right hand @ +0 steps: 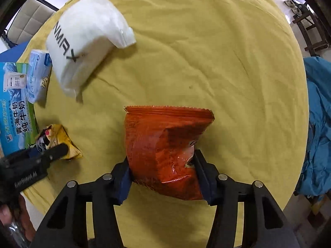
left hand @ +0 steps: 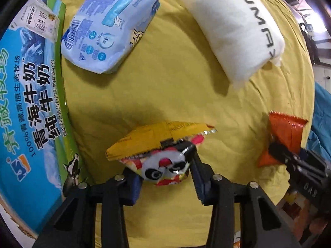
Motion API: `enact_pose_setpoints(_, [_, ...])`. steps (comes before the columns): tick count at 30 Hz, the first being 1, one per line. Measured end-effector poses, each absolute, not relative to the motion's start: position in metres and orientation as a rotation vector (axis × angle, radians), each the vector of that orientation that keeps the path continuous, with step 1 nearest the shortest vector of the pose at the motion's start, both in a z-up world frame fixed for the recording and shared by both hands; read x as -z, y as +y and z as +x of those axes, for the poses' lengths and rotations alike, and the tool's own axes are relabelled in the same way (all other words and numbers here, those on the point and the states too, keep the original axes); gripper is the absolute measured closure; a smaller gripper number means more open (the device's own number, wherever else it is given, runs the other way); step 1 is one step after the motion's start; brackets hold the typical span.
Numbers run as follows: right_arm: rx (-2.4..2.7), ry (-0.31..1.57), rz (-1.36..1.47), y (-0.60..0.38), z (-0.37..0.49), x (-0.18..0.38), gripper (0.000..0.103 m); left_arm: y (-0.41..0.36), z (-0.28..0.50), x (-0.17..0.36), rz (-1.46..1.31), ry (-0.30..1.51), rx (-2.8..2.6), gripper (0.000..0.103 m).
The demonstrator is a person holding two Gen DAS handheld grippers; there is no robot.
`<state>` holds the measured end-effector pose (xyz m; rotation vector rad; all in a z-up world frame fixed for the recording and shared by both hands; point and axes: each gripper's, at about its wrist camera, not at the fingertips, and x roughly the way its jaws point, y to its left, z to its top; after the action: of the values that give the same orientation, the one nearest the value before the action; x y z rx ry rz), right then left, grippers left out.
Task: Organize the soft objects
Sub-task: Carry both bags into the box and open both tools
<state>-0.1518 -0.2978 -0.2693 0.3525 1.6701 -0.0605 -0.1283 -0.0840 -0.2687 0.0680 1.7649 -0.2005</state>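
While each tool grips a snack bag, parts stay hidden.
Left tool (left hand: pixel 165 165) clenches the yellow bag (left hand: pixel 157 138), covering its panda print; right tool (right hand: pixel 162 169) clamps the orange bag (right hand: pixel 163 140), hiding its lower edge.

Yellow sheet (right hand: pixel 206 51) spread over a bed, tufted beige headboard (right hand: pixel 26 18) behind, blue bedding (right hand: pixel 316 113) bunched beside, wooden stool (right hand: pixel 310 26)
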Motion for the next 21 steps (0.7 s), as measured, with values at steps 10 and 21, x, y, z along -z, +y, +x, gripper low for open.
enact_pose_setpoints(10, [0.132,1.593,0.355,-0.282,-0.167,0.274,0.05,-0.091,-0.133,0.279,0.056,1.72,0.159,0.068])
enact_pose_setpoints(21, [0.077,1.506,0.38,-0.266,-0.192,0.221,0.053,-0.108,-0.183,0.21,0.096,1.526,0.226,0.07])
